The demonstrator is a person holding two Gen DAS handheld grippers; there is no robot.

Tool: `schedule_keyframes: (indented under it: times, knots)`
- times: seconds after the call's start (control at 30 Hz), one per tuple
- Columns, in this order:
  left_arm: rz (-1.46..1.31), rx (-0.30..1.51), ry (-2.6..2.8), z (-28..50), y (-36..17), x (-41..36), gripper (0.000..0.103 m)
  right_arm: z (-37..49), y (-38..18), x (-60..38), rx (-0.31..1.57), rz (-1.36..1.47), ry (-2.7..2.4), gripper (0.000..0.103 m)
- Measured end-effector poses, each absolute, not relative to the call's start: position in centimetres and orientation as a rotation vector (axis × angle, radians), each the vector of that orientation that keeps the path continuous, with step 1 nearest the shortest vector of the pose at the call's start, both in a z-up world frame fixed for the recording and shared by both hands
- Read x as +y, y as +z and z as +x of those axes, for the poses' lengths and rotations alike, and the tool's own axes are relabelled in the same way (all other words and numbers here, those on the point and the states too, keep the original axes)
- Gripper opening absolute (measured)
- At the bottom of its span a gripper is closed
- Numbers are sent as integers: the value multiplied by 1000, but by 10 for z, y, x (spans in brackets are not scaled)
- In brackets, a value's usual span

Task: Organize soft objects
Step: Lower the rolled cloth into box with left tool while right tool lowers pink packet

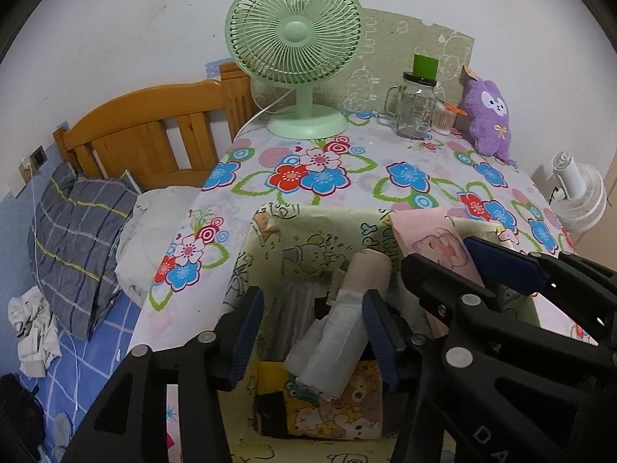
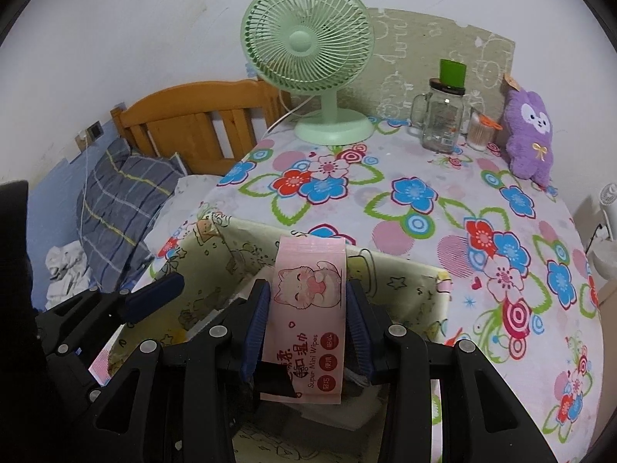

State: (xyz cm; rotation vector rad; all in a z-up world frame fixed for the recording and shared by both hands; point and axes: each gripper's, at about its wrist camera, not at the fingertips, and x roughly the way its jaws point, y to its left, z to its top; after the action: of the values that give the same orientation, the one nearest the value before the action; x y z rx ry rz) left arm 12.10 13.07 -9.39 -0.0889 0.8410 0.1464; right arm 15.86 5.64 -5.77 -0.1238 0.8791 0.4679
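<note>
A pale yellow cartoon-print fabric storage box (image 1: 308, 231) (image 2: 401, 270) stands on the floral-covered table. My left gripper (image 1: 312, 312) is open above the box, its jaws wide around a rolled white and beige cloth (image 1: 339, 332) that leans inside the box on a cartoon-print item (image 1: 335, 413). My right gripper (image 2: 308, 308) is shut on a pink pack of wet wipes (image 2: 308, 308) with a cat picture, held over the box. The pack also shows in the left wrist view (image 1: 435, 247), with the right gripper's fingers (image 1: 501, 266) around it.
A green desk fan (image 1: 295, 46) (image 2: 308, 50), a glass mug jar (image 1: 414, 108) (image 2: 439, 115), a cotton swab tub (image 2: 480, 131) and a purple plush (image 1: 489, 115) (image 2: 530, 135) stand at the table's back. A bed with a plaid pillow (image 1: 77, 243) lies left. A white fan (image 1: 578, 193) stands right.
</note>
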Motion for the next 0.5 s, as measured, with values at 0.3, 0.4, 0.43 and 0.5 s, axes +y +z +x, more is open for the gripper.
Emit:
schedule_keyframes:
  times: [0.3,0.4,0.43,0.5]
  knots:
    - [-94,839,140,118,-92,130,66,159,-59,58,878,-114,484,55]
    - [-91,832,132,117,-90,126,68,157,-58,54,874,-111,472,62]
    - [-86,829,132,116,-89,124,68,156,-56,53,871,-114,467,63]
    - [-81,821,123,114,-87,120,69,154,-54,49,859,-126,452,67]
